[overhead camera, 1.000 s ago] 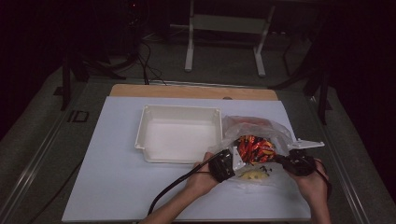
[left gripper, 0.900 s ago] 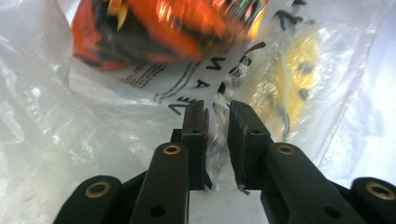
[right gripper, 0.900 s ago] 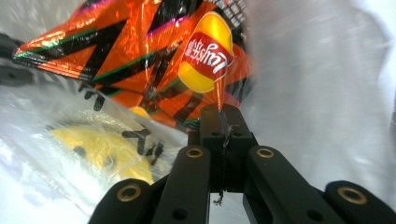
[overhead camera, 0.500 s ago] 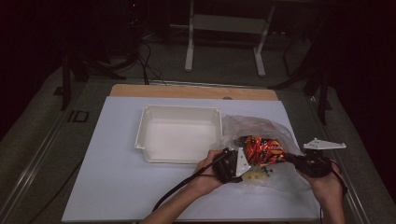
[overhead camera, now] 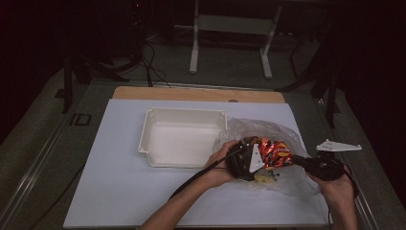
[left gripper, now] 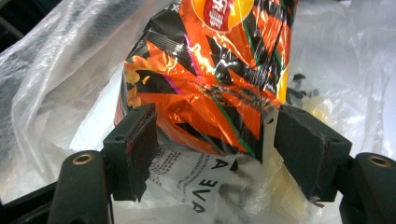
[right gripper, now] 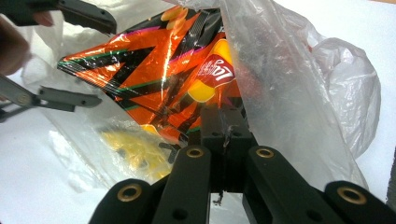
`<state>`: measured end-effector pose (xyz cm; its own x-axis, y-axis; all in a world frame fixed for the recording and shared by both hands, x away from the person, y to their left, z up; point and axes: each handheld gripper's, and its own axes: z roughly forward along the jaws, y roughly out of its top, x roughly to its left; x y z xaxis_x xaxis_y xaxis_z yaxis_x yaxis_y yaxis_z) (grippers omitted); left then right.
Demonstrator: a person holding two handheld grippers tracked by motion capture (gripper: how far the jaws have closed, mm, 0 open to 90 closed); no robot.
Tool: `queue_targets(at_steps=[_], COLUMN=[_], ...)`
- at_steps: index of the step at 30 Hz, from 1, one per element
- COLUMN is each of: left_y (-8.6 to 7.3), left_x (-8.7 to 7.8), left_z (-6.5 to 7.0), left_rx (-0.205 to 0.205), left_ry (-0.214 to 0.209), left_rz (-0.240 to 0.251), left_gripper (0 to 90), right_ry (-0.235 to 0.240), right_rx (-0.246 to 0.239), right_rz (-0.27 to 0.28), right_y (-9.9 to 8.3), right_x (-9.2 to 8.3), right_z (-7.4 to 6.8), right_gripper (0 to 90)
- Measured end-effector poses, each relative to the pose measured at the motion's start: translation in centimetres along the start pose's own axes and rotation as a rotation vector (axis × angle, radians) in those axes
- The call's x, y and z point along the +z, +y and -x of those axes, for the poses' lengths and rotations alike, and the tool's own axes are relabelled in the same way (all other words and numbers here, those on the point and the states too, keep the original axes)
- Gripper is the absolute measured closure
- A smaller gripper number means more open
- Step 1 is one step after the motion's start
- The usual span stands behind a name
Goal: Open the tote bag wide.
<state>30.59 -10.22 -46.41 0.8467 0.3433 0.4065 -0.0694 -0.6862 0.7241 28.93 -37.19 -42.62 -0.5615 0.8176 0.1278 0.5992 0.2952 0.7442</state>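
Two tongs work on one clear plastic bag (overhead camera: 282, 139) at the right of the worktop (overhead camera: 110, 191), just beside the white tray (overhead camera: 184, 139); inside the bag lies an orange snack packet (overhead camera: 273, 152), with something yellow beneath it that I cannot make out. The left tongs (left gripper: 215, 135) have just been opening and now stand wide; the packet's lower end sits between the pads (left gripper: 140, 140) without being pressed. The right tongs (right gripper: 224, 126) are clamped tight on the bag's film, at the packet's edge; whether they pinch the packet too, I cannot tell. My reading is that the packet is being worked out of the bag; to do it well, keep the right hold firm on the film only; close the left tongs squarely on the packet's sealed edge, not its puffed middle; then draw it towards the tray slowly, so the film does not drag along.
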Motion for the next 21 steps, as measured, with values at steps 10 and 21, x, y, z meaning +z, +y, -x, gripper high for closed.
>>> queue_targets(at_steps=[10, 21], left_y=[0.2, 0.2], left_x=[1.6, 1.8], left_z=[-0.1, -0.6], left_rx=[0.056, 0.054], left_ry=[-0.021, -0.008], left_rz=[-0.007, -0.015], left_gripper=[17.9, 51.9], right_ry=[0.059, 0.104], right_rx=[0.013, 0.031], right_rz=[0.016, 0.017], right_y=[0.1, 0.3], right_x=[-0.3, 0.0], right_z=[0.3, 0.5], right_gripper=[90.0, 90.0])
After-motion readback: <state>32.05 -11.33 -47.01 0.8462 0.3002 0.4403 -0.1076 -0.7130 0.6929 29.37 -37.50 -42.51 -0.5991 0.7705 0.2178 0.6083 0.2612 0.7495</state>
